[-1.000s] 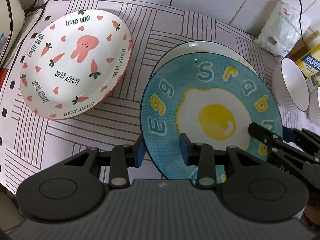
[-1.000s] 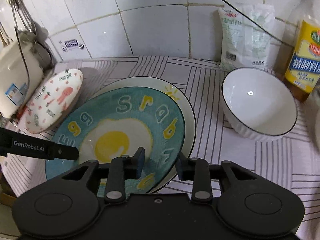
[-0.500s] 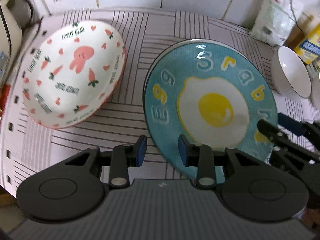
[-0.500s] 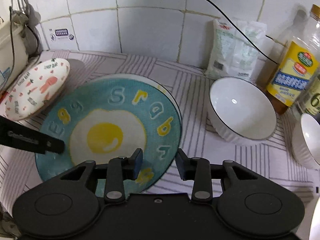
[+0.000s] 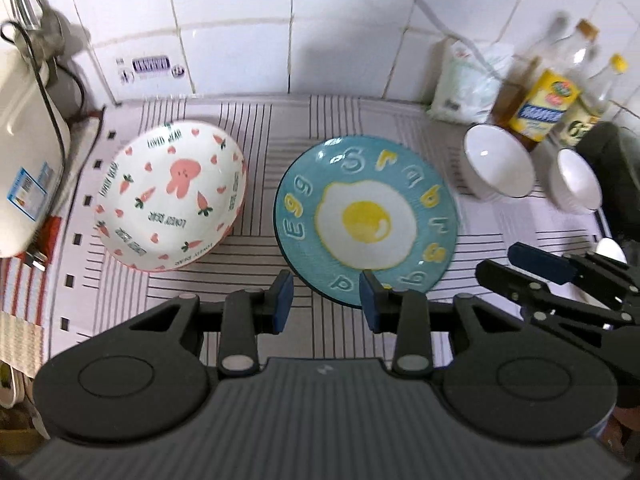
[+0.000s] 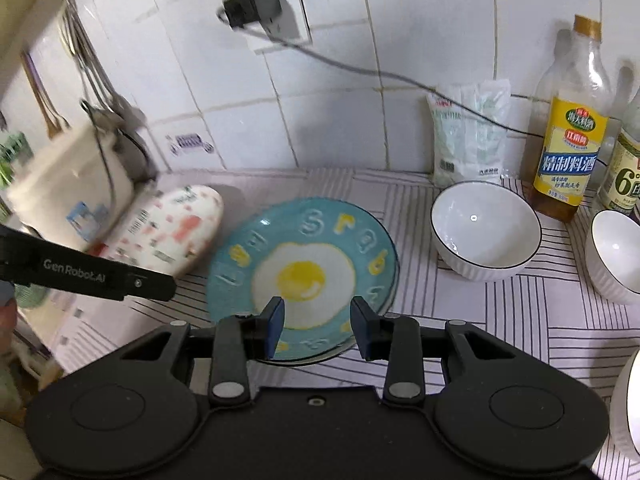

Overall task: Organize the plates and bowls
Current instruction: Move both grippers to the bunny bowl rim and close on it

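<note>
Egg plate (image 5: 366, 220) flat on desk, just ahead of left gripper (image 5: 326, 306), nearer than right gripper (image 6: 316, 328); both jaws wide, empty.

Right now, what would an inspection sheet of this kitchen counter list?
Surface: striped mat over the counter.
Job's things: egg plate lying flat; rabbit bowl beside it, apart; white bowl and second white bowl to the right.
Clutter: cooking wine bottle, white bag, white appliance.
Grippers: left gripper open, empty, near the plate's edge; right gripper open, empty.
Cables: cord from wall plug.
Surroundings: white tiled wall, hanging utensils.
</note>
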Demonstrator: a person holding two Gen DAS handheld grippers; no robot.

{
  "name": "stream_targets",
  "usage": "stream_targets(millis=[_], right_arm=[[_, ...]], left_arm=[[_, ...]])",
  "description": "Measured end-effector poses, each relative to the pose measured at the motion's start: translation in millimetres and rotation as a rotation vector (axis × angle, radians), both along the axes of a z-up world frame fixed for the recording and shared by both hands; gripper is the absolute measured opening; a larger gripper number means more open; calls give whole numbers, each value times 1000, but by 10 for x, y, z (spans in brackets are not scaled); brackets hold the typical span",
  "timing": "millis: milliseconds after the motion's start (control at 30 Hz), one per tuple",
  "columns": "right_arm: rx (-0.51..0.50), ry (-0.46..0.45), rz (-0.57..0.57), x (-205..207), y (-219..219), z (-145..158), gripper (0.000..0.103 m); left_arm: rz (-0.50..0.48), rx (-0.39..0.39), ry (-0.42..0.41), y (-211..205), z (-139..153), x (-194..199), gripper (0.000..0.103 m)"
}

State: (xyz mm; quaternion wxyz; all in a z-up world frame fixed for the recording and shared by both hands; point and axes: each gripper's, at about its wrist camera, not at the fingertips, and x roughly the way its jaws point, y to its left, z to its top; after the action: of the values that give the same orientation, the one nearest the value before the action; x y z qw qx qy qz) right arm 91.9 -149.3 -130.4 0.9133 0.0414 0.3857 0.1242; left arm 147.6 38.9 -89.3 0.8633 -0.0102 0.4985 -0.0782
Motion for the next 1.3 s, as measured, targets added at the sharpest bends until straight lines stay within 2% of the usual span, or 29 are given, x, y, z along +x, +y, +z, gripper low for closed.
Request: stream_targets(millis=[100, 167, 233, 300, 367, 500, 667, 933, 1033, 1100, 1200, 1233, 1267, 1300], right_arm=[[8, -15, 9, -128, -5, 150, 46], [7, -26, 15, -213, 4, 240, 55], [13, -43, 20, -280, 0, 306, 61], [26, -53, 27, -327, 0, 349, 62], [46, -53, 36, -356, 9, 370, 69], [66, -46, 66, -411, 71, 377, 69], [14, -65, 106, -501, 247, 392, 70], [-23, -139, 164, -550, 650, 506, 73], [-68, -125, 145, -487, 879, 483, 73], [-106, -156, 150, -481, 1046, 514, 73], [-129, -205, 172, -439, 1254, 528, 81], [-137, -225, 182, -414, 1323, 521, 90], [-142, -255, 181, -382, 1395, 507, 94], [-137, -283, 171, -361, 1446, 488, 94]], left_arm=[[-17, -3, -26, 31, 170, -155, 42], [-24, -4, -48, 65, 249, -261, 47], [-14, 7, -67, 115, 315, -352, 48], [4, 14, -78, 186, 368, -428, 51], [16, 9, -88, 285, 414, -494, 54], [17, 0, -140, 514, 489, -648, 62], [29, 4, -167, 803, 495, -729, 68], [53, -17, -165, 1339, 434, -447, 72], [50, -25, -172, 1503, 414, -291, 77], [37, -29, -179, 1602, 387, -193, 79], [13, -27, -165, 1724, 305, -39, 81], [2, -23, -160, 1767, 270, 18, 83], [-10, -16, -159, 1799, 239, 64, 85], [-24, -9, -160, 1831, 207, 111, 87]])
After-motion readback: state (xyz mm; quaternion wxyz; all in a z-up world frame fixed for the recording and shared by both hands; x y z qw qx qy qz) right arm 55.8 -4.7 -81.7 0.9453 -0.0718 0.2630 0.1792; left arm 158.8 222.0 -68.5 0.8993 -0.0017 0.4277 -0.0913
